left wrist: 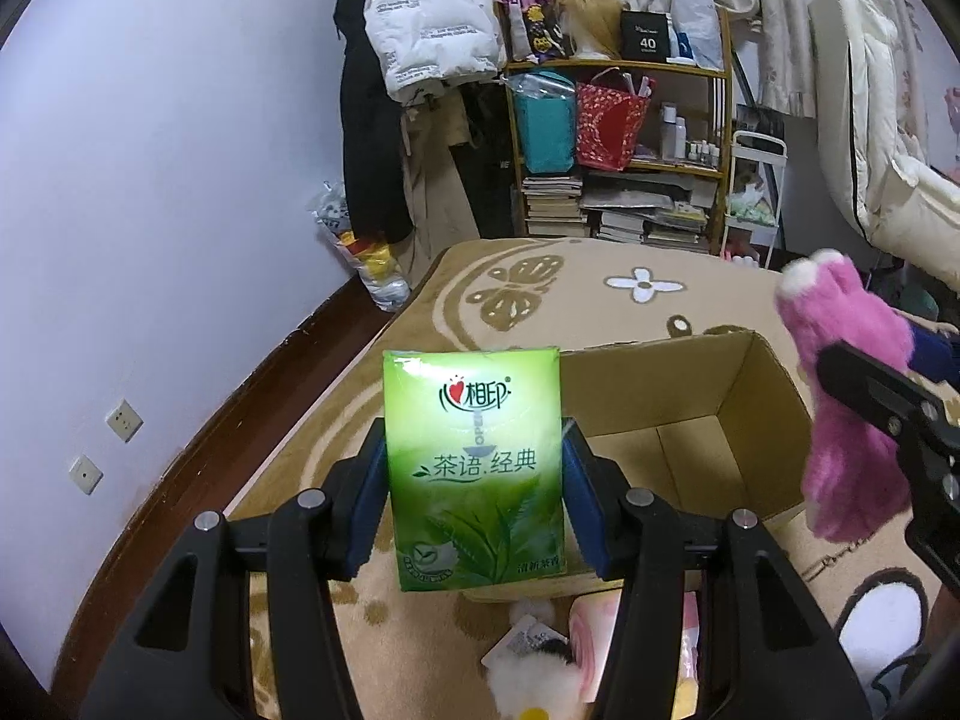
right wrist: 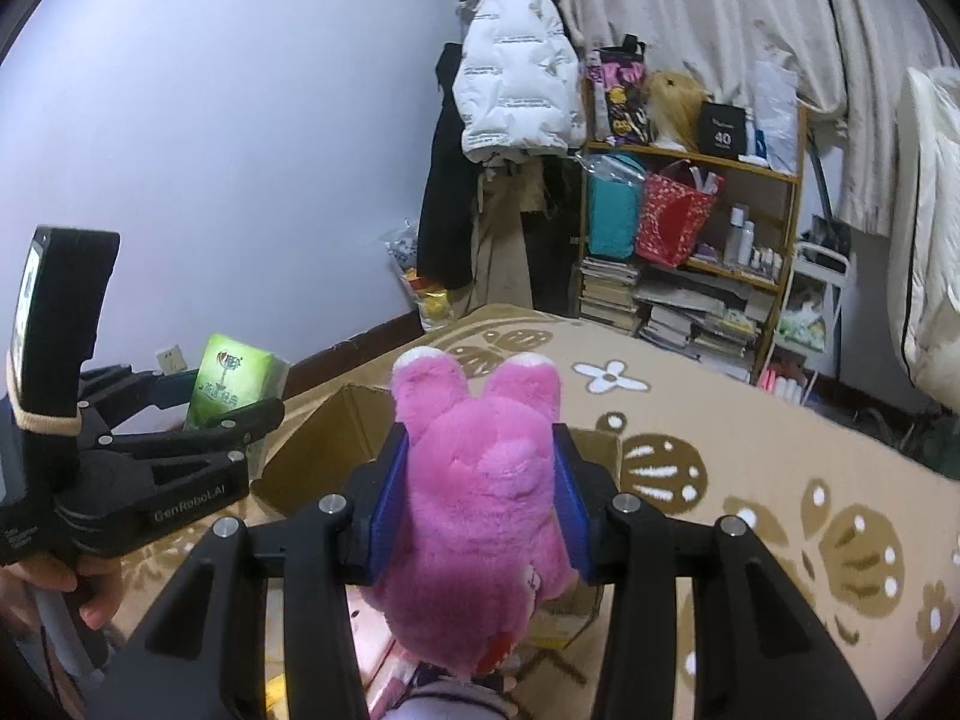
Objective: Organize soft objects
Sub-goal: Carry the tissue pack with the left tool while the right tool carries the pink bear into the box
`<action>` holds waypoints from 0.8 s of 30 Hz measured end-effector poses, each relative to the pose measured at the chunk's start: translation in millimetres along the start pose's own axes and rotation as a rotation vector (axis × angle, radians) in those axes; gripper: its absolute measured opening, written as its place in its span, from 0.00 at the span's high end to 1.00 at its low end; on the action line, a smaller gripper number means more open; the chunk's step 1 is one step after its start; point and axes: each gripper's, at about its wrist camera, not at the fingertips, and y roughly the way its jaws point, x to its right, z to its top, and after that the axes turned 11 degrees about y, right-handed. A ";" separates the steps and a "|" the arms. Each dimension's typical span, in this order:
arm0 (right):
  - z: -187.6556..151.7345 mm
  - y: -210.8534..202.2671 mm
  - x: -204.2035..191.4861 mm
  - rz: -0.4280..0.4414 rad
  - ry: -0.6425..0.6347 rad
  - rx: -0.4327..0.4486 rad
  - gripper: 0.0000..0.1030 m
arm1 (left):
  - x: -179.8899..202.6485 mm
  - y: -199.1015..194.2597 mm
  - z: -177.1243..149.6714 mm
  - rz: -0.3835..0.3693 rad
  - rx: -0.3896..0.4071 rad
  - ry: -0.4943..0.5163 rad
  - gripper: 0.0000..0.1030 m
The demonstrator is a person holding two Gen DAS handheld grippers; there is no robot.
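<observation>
The left gripper point(left wrist: 474, 480) has its jaws closed against the two long sides of a green tissue pack point(left wrist: 474, 468), which stands upright between the blue pads point(left wrist: 372, 492). The pack is held in the air at the near left corner of an open cardboard box point(left wrist: 678, 420); the box sits on a beige patterned carpet point(left wrist: 540, 294) with its flaps up, and its brown inside shows bare in the left wrist view. The right gripper point(right wrist: 480, 504) has its jaws clamped on a pink plush toy point(right wrist: 480, 480), pressing in on both flanks, with the toy's two white-tipped ears pointing up and away from the camera. The toy hangs above the right side of the box, over its near edge. In the right wrist view the left gripper point(right wrist: 180, 420) and the tissue pack point(right wrist: 231, 384) appear just left of the box point(right wrist: 336, 438). More soft items, among them a white fluffy toy point(left wrist: 528, 678) and a pink package point(left wrist: 594, 636), lie on the carpet on the near side of the box. Beyond the box, against the far wall, stands a wooden shelf point(left wrist: 618, 66) stacked with bags and books
</observation>
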 end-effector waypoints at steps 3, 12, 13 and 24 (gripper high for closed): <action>5.5 6.9 1.5 0.007 0.006 0.007 0.54 | 1.6 4.7 1.9 -0.001 0.003 -0.002 0.50; 13.5 34.9 17.6 0.028 0.070 -0.026 0.53 | 3.5 29.8 -6.9 -0.015 -0.043 -0.034 0.50; 9.3 39.4 19.5 0.022 0.072 -0.043 0.53 | 3.7 31.9 -7.3 -0.017 -0.046 -0.035 0.50; -13.6 70.1 43.3 0.015 0.181 -0.215 0.49 | 10.1 43.2 -9.0 0.003 -0.065 -0.019 0.46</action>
